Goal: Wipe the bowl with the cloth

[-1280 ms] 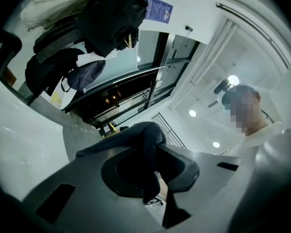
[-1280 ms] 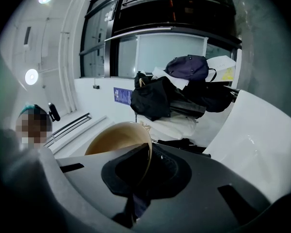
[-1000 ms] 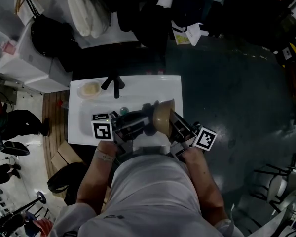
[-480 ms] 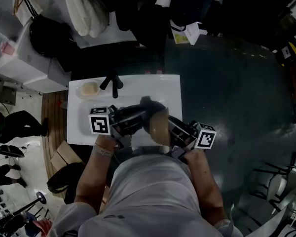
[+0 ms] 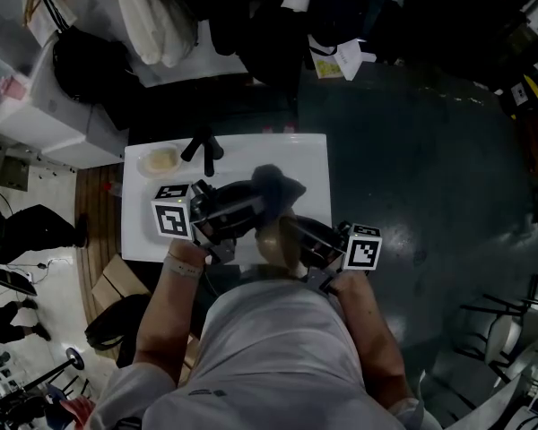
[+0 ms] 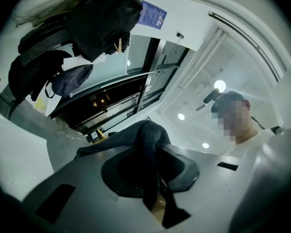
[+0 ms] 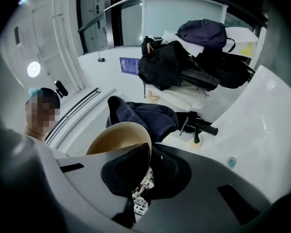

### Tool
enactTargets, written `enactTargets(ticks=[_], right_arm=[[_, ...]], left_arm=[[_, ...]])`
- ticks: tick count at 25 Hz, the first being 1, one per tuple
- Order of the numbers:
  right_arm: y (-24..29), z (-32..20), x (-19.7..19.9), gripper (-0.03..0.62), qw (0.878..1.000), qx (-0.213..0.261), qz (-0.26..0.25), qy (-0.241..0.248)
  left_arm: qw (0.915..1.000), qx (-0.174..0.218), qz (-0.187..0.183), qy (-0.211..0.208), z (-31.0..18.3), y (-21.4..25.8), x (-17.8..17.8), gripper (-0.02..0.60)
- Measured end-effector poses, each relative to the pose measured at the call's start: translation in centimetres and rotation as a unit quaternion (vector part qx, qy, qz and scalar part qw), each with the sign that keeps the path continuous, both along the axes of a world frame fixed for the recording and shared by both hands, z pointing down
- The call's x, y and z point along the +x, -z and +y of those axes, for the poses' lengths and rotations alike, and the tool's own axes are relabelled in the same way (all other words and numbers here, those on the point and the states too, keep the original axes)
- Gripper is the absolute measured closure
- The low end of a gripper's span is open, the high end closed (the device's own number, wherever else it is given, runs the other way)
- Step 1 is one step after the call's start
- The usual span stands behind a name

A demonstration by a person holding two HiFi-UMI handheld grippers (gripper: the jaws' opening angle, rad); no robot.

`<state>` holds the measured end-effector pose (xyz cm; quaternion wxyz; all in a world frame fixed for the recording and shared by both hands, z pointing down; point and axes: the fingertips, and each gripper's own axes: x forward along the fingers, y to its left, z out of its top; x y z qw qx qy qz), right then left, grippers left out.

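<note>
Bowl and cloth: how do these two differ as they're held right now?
The bowl is tan, round and stiff; the cloth is dark, limp and bunched. The right gripper clamps the bowl's rim; the left gripper pinches the cloth's folds. Both are held up at the white sink.

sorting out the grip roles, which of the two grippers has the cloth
The left gripper: the dark cloth is pinched between its jaws. The right gripper clamps the rim of the tan bowl instead.

A white sink (image 5: 310, 163) carries a black tap (image 5: 203, 149) and a small dish (image 5: 161, 161).
</note>
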<state>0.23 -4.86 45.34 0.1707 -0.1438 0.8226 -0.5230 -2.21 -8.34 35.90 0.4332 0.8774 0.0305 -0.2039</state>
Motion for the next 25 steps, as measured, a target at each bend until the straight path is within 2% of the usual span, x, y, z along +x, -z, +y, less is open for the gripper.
enactTargets(ticks=[9, 13, 20, 25], right_arm=[[-2.2, -2.2, 2.6, 0.563, 0.995, -0.030, 0.041, -0.091], [-2.3, -3.1, 4.3, 0.563, 0.988, -0.048, 0.021, -0.144], [-1.7, -4.2, 6.0, 0.563, 0.979, -0.058, -0.009, -0.193], [-0.2, -4.7, 6.6, 0.563, 0.976, -0.030, -0.021, -0.213]], left_arm=[[0.9986, 0.041, -0.029, -0.020, 2.4, 0.4, 0.0, 0.511], [0.9989, 0.030, -0.016, -0.034, 3.9, 0.1, 0.3, 0.511], [0.9978, 0.004, 0.001, -0.066, 6.4, -1.3, 1.6, 0.511], [0.9957, -0.010, -0.017, -0.091, 7.8, -2.9, 3.2, 0.511]])
